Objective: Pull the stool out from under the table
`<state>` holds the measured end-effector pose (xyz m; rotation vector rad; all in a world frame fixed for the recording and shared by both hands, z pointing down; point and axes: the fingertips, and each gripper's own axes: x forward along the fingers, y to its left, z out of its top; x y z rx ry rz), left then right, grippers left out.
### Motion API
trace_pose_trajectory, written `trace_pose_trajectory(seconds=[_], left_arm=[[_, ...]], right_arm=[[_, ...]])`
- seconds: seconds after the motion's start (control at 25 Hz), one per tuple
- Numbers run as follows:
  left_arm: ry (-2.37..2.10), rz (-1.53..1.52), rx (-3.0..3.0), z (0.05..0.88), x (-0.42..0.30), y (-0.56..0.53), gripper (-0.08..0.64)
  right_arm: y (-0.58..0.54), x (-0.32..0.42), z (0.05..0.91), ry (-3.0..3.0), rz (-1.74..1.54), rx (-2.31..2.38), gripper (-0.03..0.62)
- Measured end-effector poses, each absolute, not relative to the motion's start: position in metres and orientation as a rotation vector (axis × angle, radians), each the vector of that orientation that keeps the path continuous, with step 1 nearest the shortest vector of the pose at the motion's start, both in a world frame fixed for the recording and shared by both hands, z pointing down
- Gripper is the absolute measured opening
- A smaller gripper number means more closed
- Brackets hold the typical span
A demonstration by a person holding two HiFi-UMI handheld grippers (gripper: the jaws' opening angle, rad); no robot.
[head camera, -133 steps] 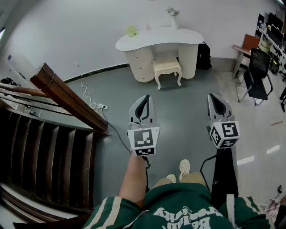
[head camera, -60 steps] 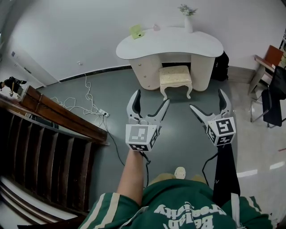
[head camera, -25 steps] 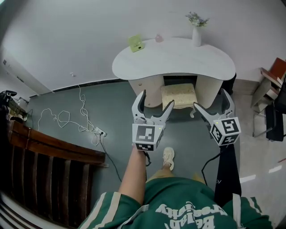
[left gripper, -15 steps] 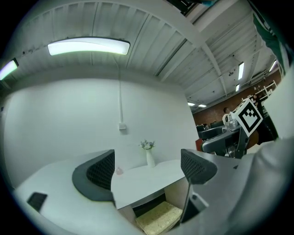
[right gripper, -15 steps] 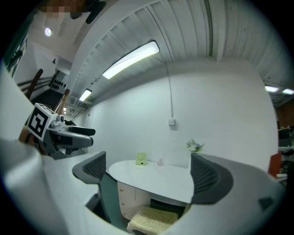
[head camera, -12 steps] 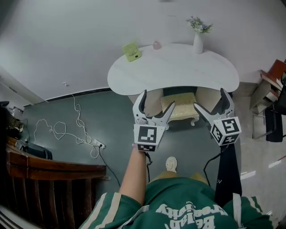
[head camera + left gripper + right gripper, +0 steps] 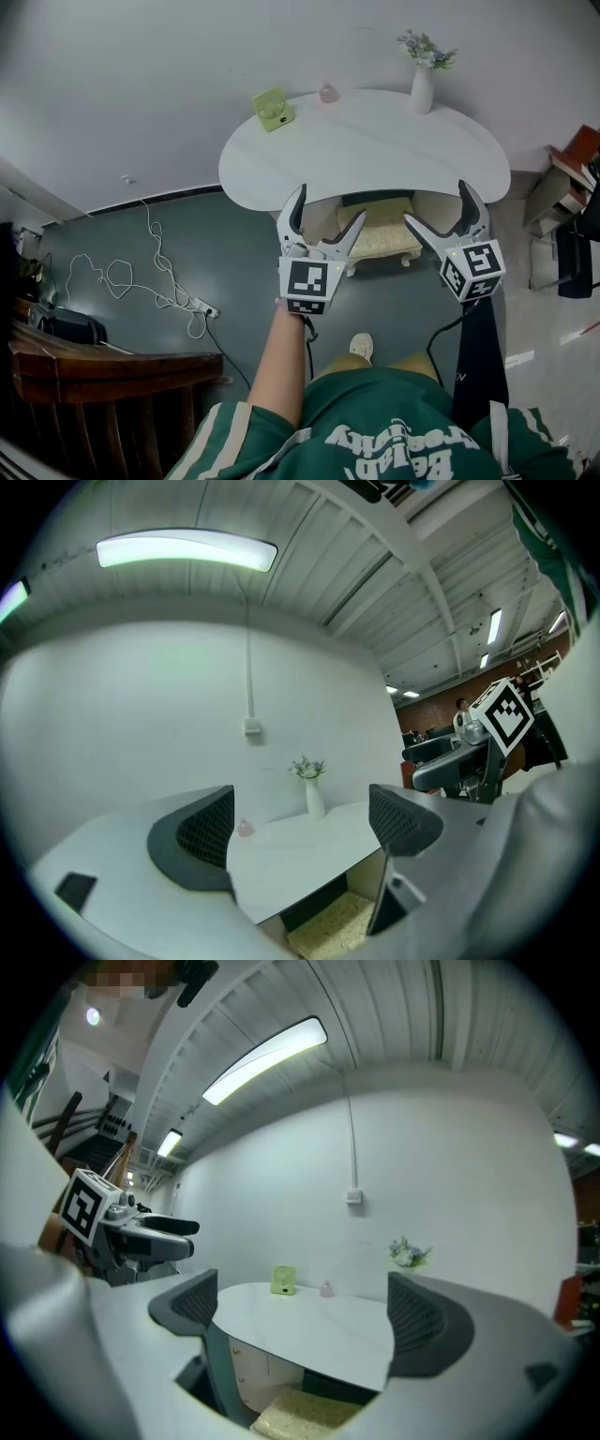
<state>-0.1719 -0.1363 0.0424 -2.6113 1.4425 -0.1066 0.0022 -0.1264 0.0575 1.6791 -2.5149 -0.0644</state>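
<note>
Under table [image 7: 366,141], stool [image 7: 384,239] sits tucked in, seat front showing. L gripper [image 7: 327,206] & R gripper [image 7: 438,204] hang near it, both spread wide, empty. Best drop to seat's sides, clamp, pull straight back.

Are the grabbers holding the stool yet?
No, nothing is held. The left gripper and right gripper are both open and empty; the stool sits untouched under the table.

Ahead of you: white wall [image 7: 141,75]. Grey floor [image 7: 234,253], power strip [image 7: 201,310] near its left edge. Dark wooden railing [image 7: 112,361] at your left. Strip light [image 7: 187,550] overhead.
</note>
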Motion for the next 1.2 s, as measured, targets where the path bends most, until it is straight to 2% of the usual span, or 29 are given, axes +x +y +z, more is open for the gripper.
trace_pose_trajectory(seconds=[0.84, 1.2], left_arm=[[1.439, -0.321, -2.774, 0.166, -0.148, -0.184, 0.454], [1.376, -0.493, -2.843, 0.265, -0.093, -0.210, 0.454]], right_arm=[[-0.166, 0.026, 0.174, -2.421, 0.180, 1.600, 0.546], [-0.190, 0.070, 0.296, -2.384, 0.355, 1.460, 0.535]])
